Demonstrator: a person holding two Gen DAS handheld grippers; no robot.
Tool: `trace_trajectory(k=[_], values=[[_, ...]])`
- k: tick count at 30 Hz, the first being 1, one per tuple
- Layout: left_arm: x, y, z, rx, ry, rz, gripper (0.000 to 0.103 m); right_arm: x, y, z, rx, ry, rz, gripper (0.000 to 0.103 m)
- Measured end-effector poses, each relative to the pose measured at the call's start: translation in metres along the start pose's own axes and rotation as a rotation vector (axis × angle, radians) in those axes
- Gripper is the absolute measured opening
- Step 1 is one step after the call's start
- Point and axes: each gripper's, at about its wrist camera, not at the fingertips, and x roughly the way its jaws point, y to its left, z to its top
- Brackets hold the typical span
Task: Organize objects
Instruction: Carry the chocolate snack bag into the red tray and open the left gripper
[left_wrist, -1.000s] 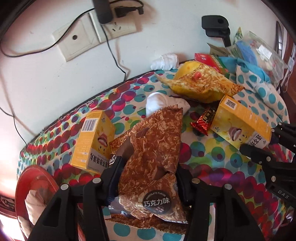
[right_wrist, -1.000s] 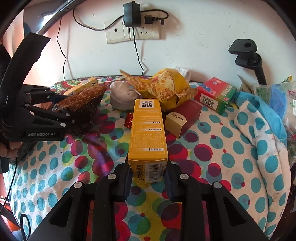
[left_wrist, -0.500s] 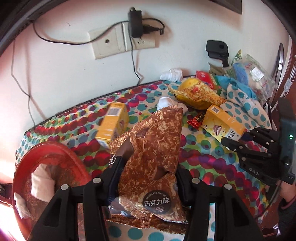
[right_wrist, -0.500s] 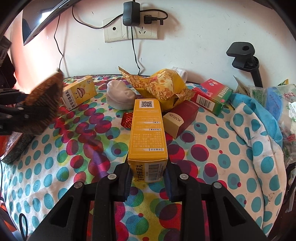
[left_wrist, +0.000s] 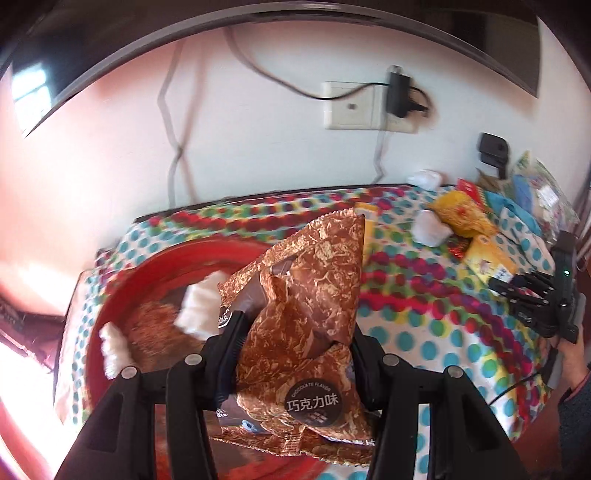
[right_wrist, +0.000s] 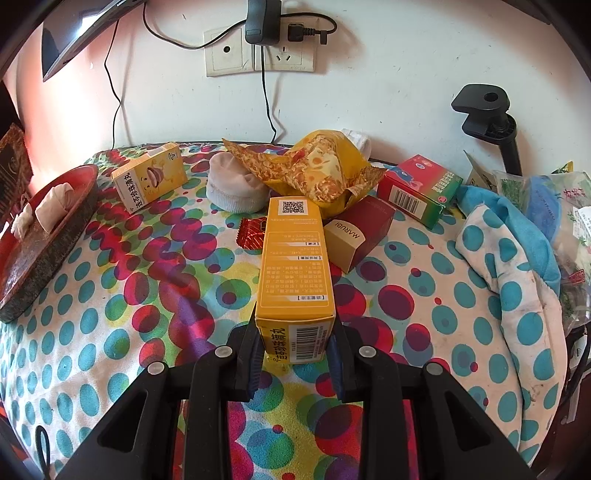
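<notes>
Two grippers loaded. Left gripper (left_wrist: 295, 354) clamps brown chocolate snack bag (left_wrist: 306, 306) at mid-body, carried over red tray (left_wrist: 122, 291) at table's left end. Right gripper (right_wrist: 295, 354) pinches near end of yellow box (right_wrist: 295, 266), box lying on dotted cloth (right_wrist: 129, 314). We judge bag light, crinkly, crushable: hold gently. Box stiff, light; we'd grip flat sides.
</notes>
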Motion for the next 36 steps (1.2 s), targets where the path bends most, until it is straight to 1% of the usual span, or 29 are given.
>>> trace_trajectory(k=[4, 10, 11, 15, 17, 18, 21, 24, 30, 36], values=[[0.002, 0.045, -0.009, -0.066, 0.019, 0.077, 0.052, 0.000, 0.000, 0.000, 0.001, 0.000, -0.004, 0.028], [0.012, 0.092, -0.017, -0.124, 0.052, 0.141, 0.052, 0.001, 0.001, 0.000, -0.001, 0.009, -0.012, 0.028], [0.013, 0.101, -0.016, -0.135, 0.053, 0.162, 0.052, 0.001, 0.001, 0.000, -0.003, 0.009, -0.013, 0.028], [0.018, 0.122, -0.005, -0.151, 0.048, 0.192, 0.052, 0.002, 0.002, 0.000, -0.005, 0.014, -0.018, 0.028], [0.024, 0.132, 0.002, -0.160, 0.055, 0.189, 0.052, 0.003, 0.002, 0.000, -0.007, 0.016, -0.022, 0.028], [0.028, 0.137, 0.005, -0.172, 0.057, 0.204, 0.052, 0.003, 0.002, 0.000, -0.007, 0.016, -0.023, 0.028], [0.044, 0.146, 0.014, -0.176, 0.079, 0.209, 0.052, 0.003, 0.003, 0.000, -0.007, 0.018, -0.028, 0.028], [0.061, 0.146, 0.018, -0.167, 0.099, 0.203, 0.052, 0.004, 0.003, 0.000, -0.011, 0.021, -0.034, 0.028], [0.090, 0.146, 0.018, -0.146, 0.141, 0.242, 0.052, 0.004, 0.003, 0.000, -0.014, 0.024, -0.040, 0.028], [0.099, 0.144, 0.017, -0.119, 0.139, 0.275, 0.053, 0.004, 0.002, 0.000, -0.016, 0.024, -0.042, 0.028]])
